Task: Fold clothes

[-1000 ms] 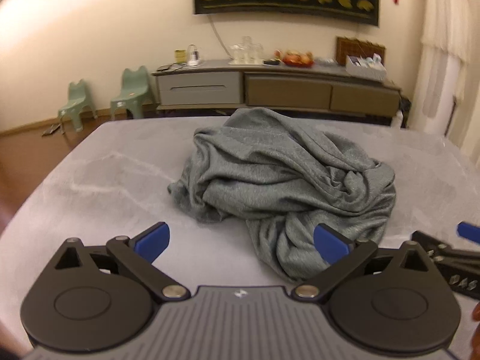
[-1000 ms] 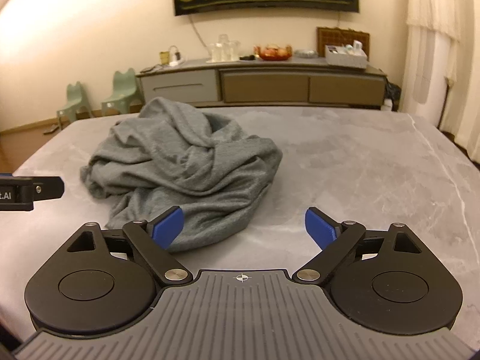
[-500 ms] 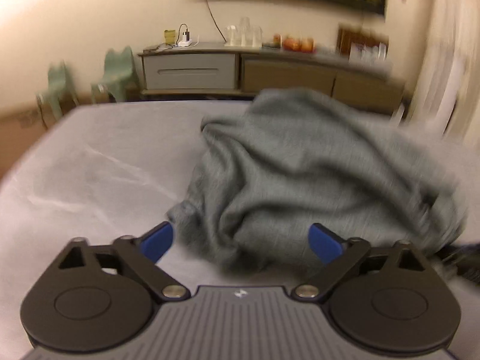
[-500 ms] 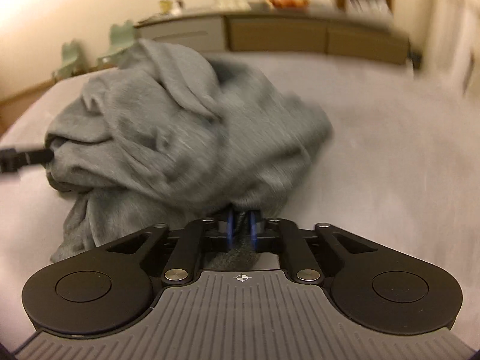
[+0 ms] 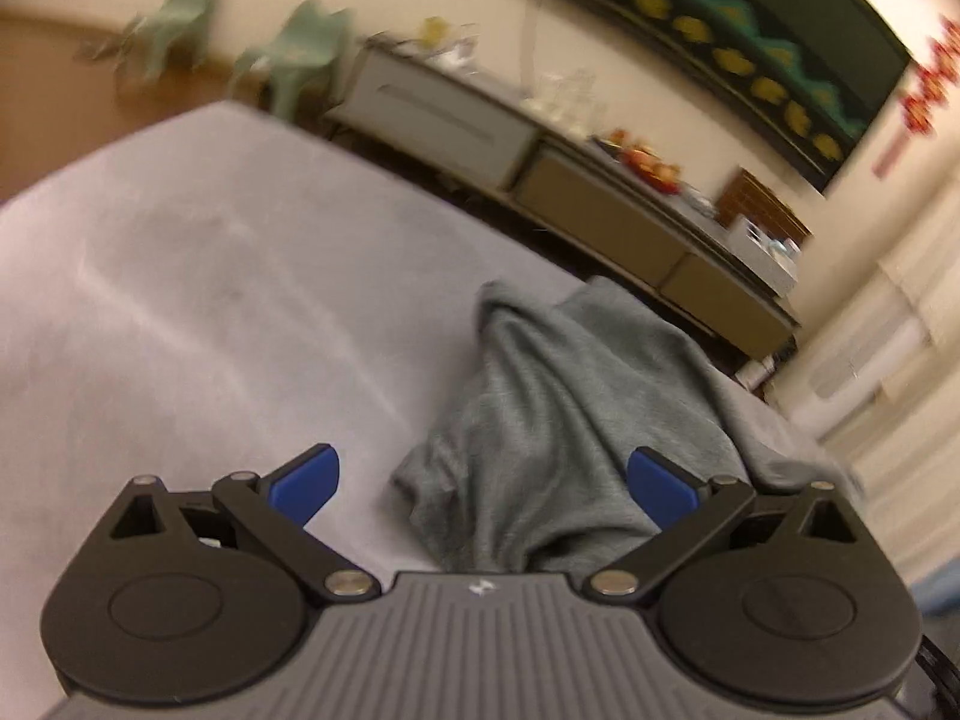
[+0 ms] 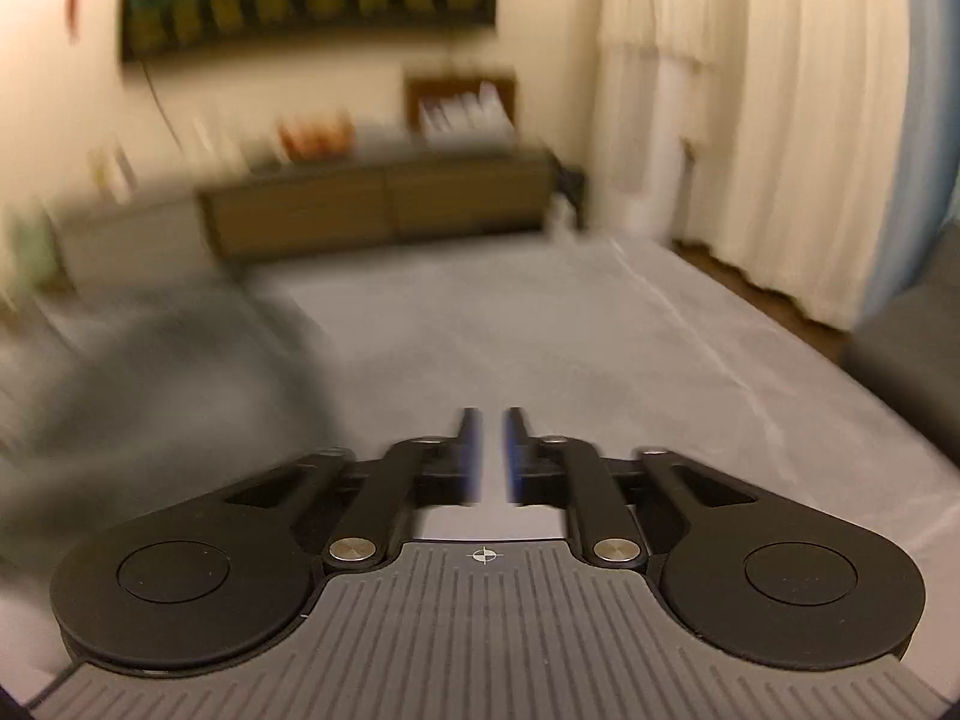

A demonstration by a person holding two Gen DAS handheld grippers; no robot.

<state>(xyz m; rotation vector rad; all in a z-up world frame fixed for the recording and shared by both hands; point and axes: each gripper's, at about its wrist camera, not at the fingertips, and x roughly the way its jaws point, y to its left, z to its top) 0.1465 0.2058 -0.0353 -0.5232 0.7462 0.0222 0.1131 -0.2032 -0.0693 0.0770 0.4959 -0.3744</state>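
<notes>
No readable text or labels appear anywhere.

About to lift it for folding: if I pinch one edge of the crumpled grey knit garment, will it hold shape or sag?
Probably sag: the crumpled grey knit garment lies in soft, draping folds. It looks light, and may drag across the smooth grey table.

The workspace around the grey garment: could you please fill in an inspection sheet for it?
Surface: pale grey table, marbled.
Job's things: grey garment, crumpled in a heap, unfolded.
Clutter: nothing seen on the table besides the garment.
Grippers: left tool open, cloth between its fingers but not pinched; right tool narrowly open over bare table, jaws just opening, nothing between them.
Cables: one dark cord hanging down the wall under the wall hanging.
Surroundings: sideboard, two green chairs, curtains.
</notes>
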